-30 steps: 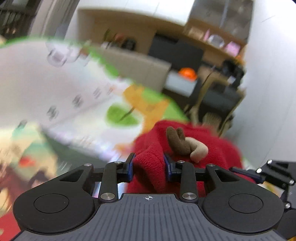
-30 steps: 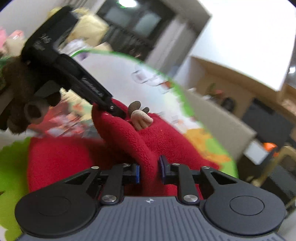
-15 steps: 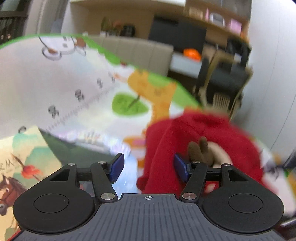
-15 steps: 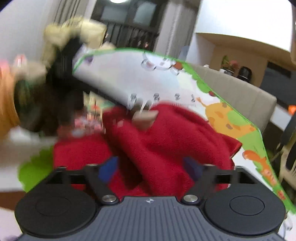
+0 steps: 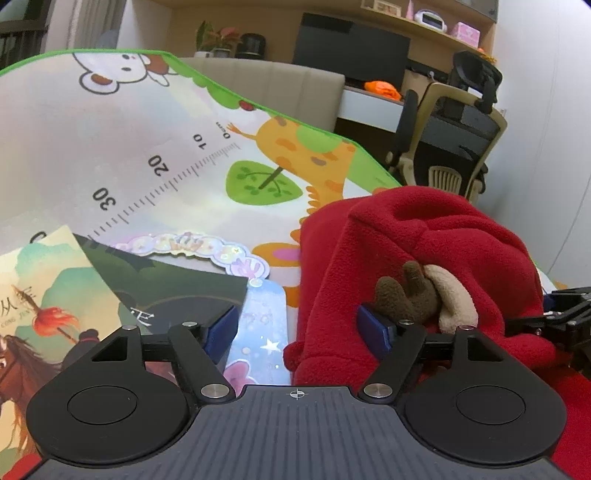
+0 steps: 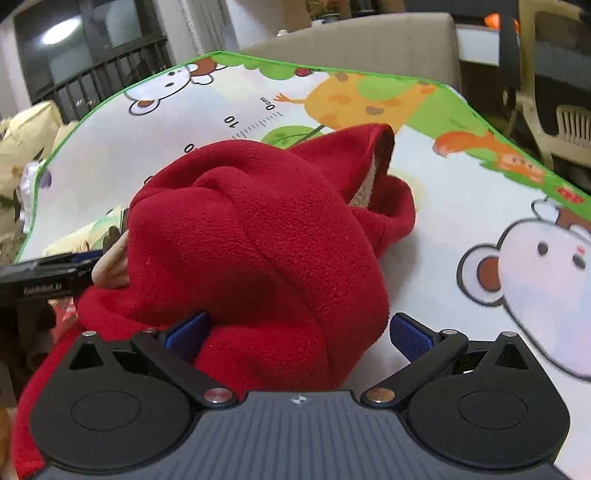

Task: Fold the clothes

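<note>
Light: even indoor, bright | Source: ceiling lamp [image 6: 61, 30] reflected, upper left, right wrist view | Shadows: soft | Blur: right edge smeared, right wrist view | Distortion: fisheye bowing, dark corners

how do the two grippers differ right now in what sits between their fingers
The left gripper is open with mostly the printed play mat and a book corner in its gap; the red fleece garment's edge only reaches in beside its right finger. The right gripper is open with a thick fold of that garment filling most of its gap. The left's view shows the brown antler trim; the right's shows mainly plain fleece. Both are open, gripping nothing.
</note>
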The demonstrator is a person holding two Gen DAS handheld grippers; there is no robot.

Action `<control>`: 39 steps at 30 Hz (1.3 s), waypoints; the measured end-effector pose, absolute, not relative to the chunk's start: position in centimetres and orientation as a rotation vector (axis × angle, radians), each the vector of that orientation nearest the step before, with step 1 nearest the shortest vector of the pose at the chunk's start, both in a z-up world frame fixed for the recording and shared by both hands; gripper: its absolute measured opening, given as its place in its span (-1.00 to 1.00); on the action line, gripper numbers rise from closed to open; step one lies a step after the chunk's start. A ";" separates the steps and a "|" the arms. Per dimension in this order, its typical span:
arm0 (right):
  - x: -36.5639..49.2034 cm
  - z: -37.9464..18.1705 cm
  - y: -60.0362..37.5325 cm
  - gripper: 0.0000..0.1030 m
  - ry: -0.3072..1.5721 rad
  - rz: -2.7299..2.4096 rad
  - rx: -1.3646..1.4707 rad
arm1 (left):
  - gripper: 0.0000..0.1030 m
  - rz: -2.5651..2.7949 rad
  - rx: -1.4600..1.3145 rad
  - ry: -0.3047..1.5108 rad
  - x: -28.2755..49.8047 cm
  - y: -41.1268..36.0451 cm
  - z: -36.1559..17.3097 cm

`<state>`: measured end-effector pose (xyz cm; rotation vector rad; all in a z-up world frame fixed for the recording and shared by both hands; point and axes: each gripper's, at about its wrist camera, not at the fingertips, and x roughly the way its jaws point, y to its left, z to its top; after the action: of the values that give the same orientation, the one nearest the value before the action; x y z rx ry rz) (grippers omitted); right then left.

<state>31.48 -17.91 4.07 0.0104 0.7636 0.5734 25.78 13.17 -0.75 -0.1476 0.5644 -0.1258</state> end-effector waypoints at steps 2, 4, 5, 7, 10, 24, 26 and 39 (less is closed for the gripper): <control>30.5 4.3 -17.4 1.00 0.727 0.542 -0.042 | 0.52 -0.128 -0.151 0.562 25.8 13.2 -0.9; 29.1 4.9 -16.3 1.00 0.672 0.492 -0.128 | 0.54 -0.129 -0.161 0.559 25.6 13.4 -0.9; 28.5 5.3 -15.7 1.00 0.648 0.480 -0.169 | 0.54 -0.129 -0.167 0.557 25.5 13.5 -0.9; 26.9 6.0 -14.7 1.00 0.591 0.476 -0.249 | 0.55 -0.138 -0.188 0.515 24.4 13.8 0.1; 24.7 6.4 -14.3 1.00 0.485 0.493 -0.304 | 0.57 -0.197 -0.247 0.440 22.6 14.2 1.9; 28.5 10.4 -18.0 1.00 0.435 0.441 -0.088 | 0.83 -0.493 -0.395 0.592 25.6 11.3 -0.7; 31.5 10.4 -16.5 1.00 0.448 0.349 -0.143 | 0.84 -0.491 -0.338 0.585 25.2 10.6 -0.1; 35.1 2.4 -25.8 1.00 0.847 0.335 0.481 | 0.90 -0.379 -0.618 0.672 28.3 17.5 -1.2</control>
<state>35.13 -25.78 2.38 0.4814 0.8473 0.3346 28.25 17.52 -1.17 -0.6177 0.6724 -0.3791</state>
